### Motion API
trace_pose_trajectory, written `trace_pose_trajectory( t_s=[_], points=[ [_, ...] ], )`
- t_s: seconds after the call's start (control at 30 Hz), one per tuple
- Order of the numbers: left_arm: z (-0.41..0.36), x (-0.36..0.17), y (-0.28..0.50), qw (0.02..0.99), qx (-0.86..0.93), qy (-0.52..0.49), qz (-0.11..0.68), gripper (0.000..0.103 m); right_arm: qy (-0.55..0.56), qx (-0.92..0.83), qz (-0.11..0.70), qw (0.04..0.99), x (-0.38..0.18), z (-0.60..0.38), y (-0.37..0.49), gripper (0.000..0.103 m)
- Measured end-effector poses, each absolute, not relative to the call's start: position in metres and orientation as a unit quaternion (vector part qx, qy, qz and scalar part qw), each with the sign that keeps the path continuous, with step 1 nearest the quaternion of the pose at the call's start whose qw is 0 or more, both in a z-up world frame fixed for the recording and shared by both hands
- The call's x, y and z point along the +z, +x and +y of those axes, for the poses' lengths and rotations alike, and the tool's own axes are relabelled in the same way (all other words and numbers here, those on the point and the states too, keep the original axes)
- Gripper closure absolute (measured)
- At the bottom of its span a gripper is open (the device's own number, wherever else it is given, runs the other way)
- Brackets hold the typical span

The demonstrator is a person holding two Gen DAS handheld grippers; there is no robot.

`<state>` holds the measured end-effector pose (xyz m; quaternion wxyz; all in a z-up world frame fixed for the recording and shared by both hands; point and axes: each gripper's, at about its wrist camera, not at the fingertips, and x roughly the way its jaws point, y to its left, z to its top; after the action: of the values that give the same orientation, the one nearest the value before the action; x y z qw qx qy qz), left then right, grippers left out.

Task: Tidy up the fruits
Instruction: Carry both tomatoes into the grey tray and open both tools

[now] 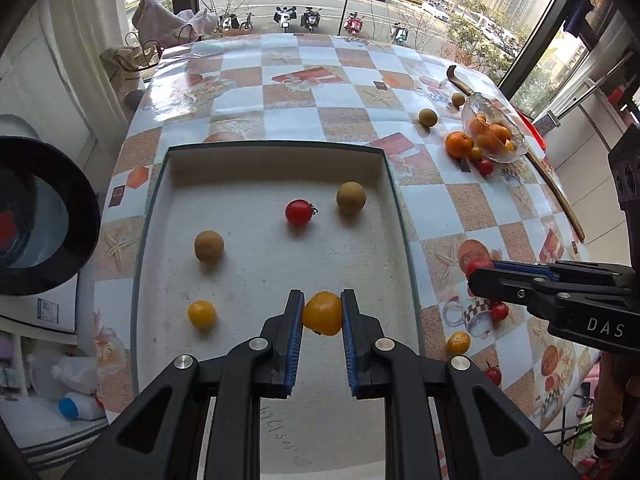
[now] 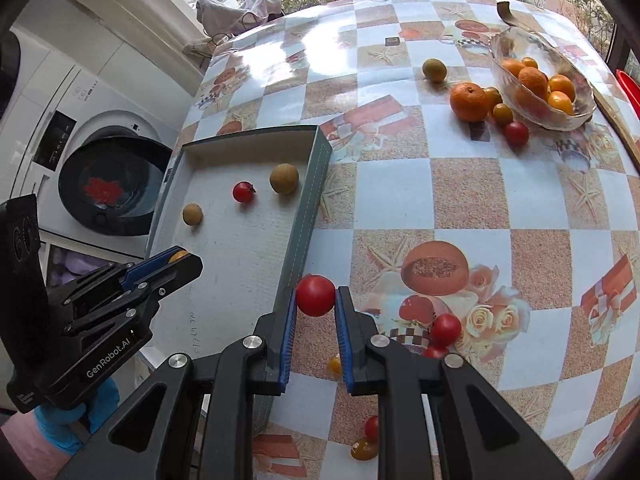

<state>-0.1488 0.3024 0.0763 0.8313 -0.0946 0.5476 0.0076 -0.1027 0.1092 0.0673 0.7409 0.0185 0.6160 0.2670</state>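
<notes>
Checkered fruit-print cloth covers the worktop [image 2: 400, 200], washing machine [image 2: 80, 128] off to one side. I read "GenRobot.AI" on my left gripper [image 2: 182, 258] body and "DAS" on my right gripper [image 1: 478, 268].

Shallow box [image 1: 276, 147] holds two brown round fruits, one red tomato [image 1: 299, 212] and one yellow tomato [image 1: 202, 313]. Glass bowl [image 2: 576, 118] holds small oranges; a large orange [image 2: 469, 96] sits just beside it.

Left jaws clamped on a yellow tomato [image 1: 322, 313] above the box. Right jaws clamped on a red tomato [image 2: 315, 295] by the box's edge.
</notes>
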Motion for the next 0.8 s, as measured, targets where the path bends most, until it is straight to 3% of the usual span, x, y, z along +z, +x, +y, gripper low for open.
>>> trace_pose_trajectory(
  t_s=[0.4,0.8],
  points=[
    [0.355,0.038,-0.186,0.806,0.079,-0.105,0.578,0.083,-0.031,0.286,0.639,0.713,0.037,0.191,-0.087,0.082],
    [0.364,0.022,-0.186,0.796,0.098,-0.107,0.588,0.083,-0.067,0.256,0.646,0.715,0.009,0.21,-0.064,0.082]
  ],
)
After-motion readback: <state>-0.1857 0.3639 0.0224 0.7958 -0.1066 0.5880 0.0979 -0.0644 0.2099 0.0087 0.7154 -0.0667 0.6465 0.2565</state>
